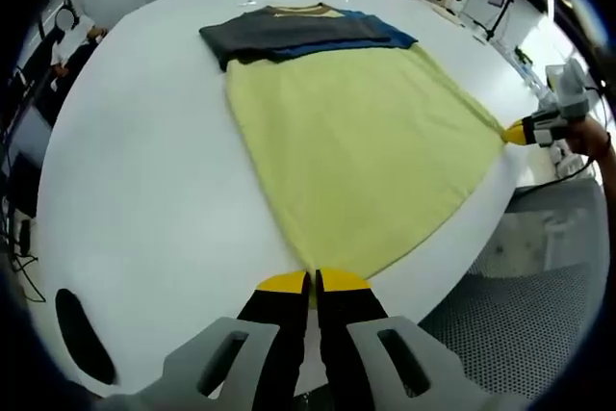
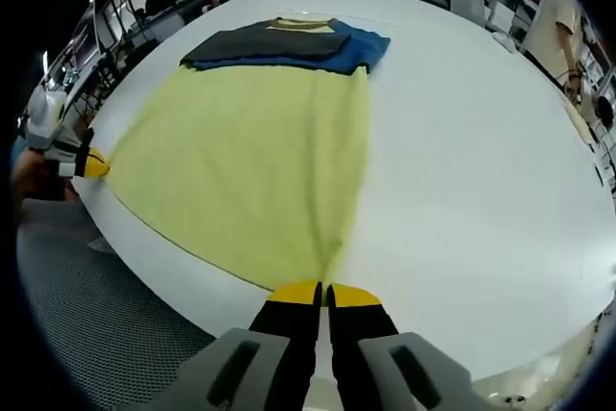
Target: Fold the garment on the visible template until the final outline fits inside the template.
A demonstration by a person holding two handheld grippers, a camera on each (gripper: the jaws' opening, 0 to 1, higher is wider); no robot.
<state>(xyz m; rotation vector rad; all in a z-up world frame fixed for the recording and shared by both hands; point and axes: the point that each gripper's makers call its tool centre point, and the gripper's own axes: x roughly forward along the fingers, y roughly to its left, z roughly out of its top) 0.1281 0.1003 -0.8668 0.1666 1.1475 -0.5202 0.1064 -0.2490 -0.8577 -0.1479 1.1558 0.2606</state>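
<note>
White round table (image 1: 144, 190); yellow garment (image 1: 356, 151) lay at frame centre. Left gripper (image 1: 313, 283) and right gripper (image 2: 323, 293) each pinched a hem corner.

Table (image 1: 125, 190) bare on both flanks of yellow garment (image 1: 356, 141); only obstacle is folded dark stack (image 1: 289, 31) at far end.

Yellow garment (image 1: 356, 151) top under stacked clothes (image 1: 298, 31)

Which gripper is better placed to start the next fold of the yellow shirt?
Neither clearly. The left gripper and right gripper each pinch one bottom corner of the yellow shirt, stretched flat on the white table. Both should probably carry the hem together toward the folded dark clothes.
</note>
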